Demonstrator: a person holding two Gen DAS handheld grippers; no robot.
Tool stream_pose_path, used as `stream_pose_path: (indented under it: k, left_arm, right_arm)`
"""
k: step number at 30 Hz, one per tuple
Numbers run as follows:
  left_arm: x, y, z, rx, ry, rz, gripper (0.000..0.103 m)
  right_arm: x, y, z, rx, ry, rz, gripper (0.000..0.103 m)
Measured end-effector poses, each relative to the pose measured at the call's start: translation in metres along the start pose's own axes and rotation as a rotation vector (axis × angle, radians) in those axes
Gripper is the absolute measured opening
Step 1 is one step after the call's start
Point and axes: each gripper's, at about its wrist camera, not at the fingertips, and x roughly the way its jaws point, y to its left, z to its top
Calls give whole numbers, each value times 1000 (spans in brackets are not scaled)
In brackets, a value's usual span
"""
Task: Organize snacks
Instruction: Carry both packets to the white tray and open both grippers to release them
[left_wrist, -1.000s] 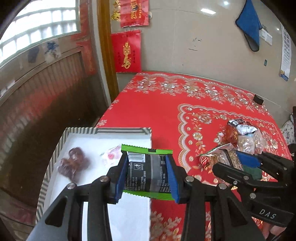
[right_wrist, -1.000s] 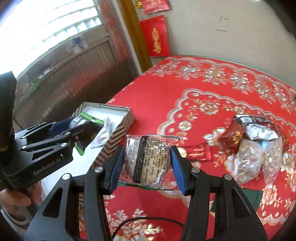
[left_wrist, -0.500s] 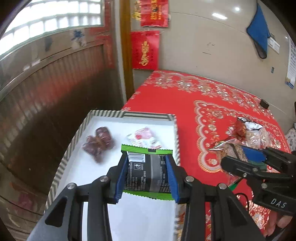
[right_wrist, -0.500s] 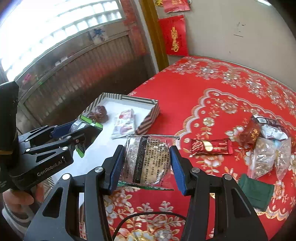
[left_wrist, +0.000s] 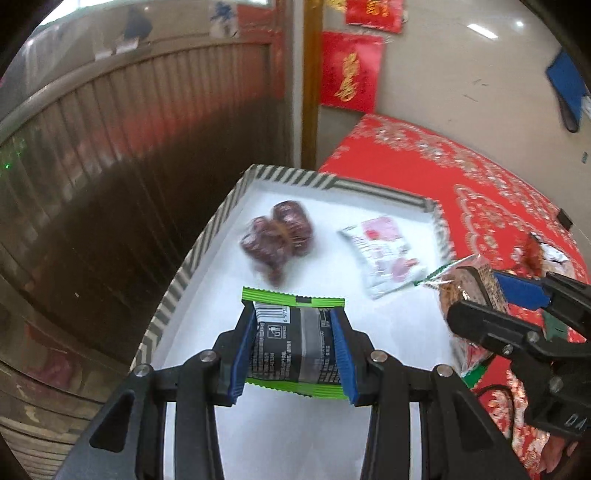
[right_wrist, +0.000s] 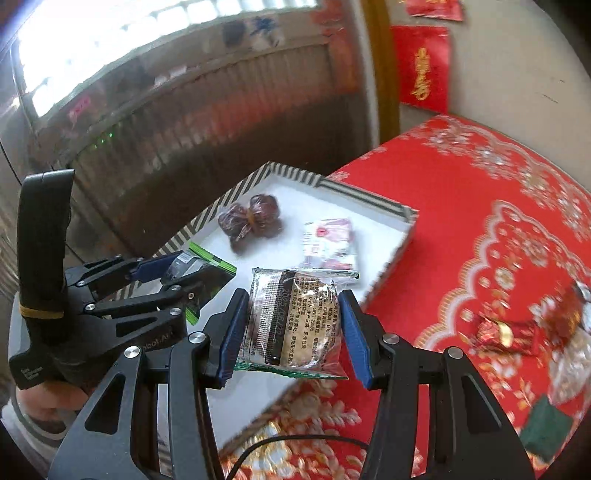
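Carrying 2 snacks at once, the person is bringing both grippers in over the striped box (left_wrist: 192, 254). The left gripper (left_wrist: 295, 354) is clamping a green-edged dark packet (left_wrist: 295, 347) between its blue pads, jaws closed on its sides, and it is now hanging above the white floor of the box. A second ago that packet was lying over the box's near edge with much of the red tablecloth (left_wrist: 480, 177) in sight; now the box is filling most of the left wrist view.

The right gripper (right_wrist: 291, 328) is gripping a clear-wrapped brown cake (right_wrist: 291, 317), jaws pressed against both sides. Compared with a second ago, it is no longer over the cloth beside the box: the cake is now sitting above the box's near right part, just beside the left gripper.

Already lying inside are a bag of dark red dates (left_wrist: 277, 236) and a pink-and-white sachet (left_wrist: 384, 251), apart from each other. Open white floor is showing under both held snacks, so the carrying step is looking nearly done and lowering and release are likely coming next. On the cloth, a red wrapped candy (right_wrist: 506, 332) and some blurred foil and clear packets are still waiting, so the sorting is probably around halfway.
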Motion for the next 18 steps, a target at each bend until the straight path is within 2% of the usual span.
stream_pose_path:
  k: [6,15,16,17,18]
  left_arm:
    - [15,7,0,-15,20,42,43]
    - [34,8,2,-24,45,83,45]
    - [33,8,2,-25,44,93,49]
    - [34,8,2,-28,48,102,62]
    - [35,9,3,-33,53,100,69]
  right_arm:
    - [38,9,3,-41,78,-10,49]
    - [60,5,-1,-47,121,-10,51]
    - [60,4,-1,-46,110,-7,51]
    - [59,4,-1,-44,110,-4,52]
    - [59,3,0,-36,113,3,52]
